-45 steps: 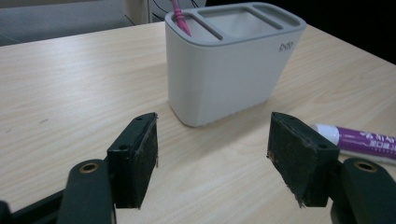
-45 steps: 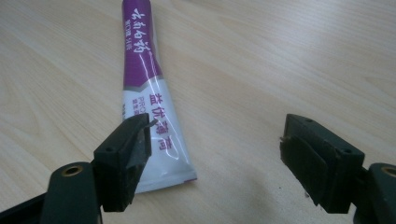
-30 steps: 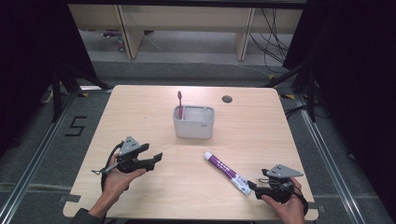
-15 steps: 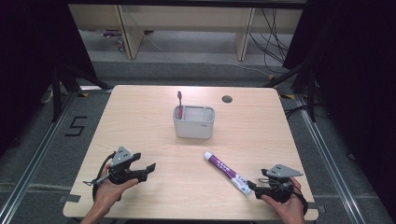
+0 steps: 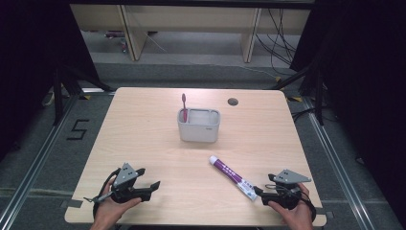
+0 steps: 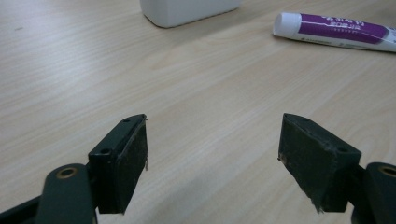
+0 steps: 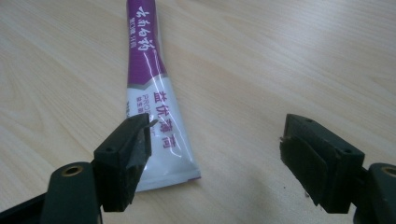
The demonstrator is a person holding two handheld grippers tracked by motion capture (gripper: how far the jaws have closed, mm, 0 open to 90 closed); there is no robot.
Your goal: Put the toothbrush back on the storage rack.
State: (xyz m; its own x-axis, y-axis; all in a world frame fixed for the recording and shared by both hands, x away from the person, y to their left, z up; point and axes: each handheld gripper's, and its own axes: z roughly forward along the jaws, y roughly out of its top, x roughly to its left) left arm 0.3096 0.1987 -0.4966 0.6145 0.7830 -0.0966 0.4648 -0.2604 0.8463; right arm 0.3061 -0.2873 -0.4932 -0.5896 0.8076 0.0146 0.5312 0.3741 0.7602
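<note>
A purple-and-white toothpaste tube (image 5: 233,177) lies flat on the wooden table (image 5: 143,124), cap toward the white holder (image 5: 199,125). A pink toothbrush (image 5: 184,106) stands upright in the holder's left corner. My left gripper (image 5: 149,184) rests low near the table's front left, open. Its jaws have just opened a little wider, and only bare wood (image 6: 212,84) lies between them (image 6: 212,135). Farther off in the left gripper view are the tube (image 6: 343,30) and the holder's base (image 6: 187,10). My right gripper (image 5: 261,192) is open at the tube's crimped end (image 7: 149,79), its left jaw over the tube's corner (image 7: 217,135).
A round cable hole (image 5: 233,101) sits at the table's far right. Dark frame posts and rails flank the table, and wooden shelving (image 5: 191,28) stands beyond it. A floor mark "5" (image 5: 79,129) lies to the left.
My left gripper has moved toward the table's near edge and sunk lower. The right gripper, the tube and the holder stay where they were.
</note>
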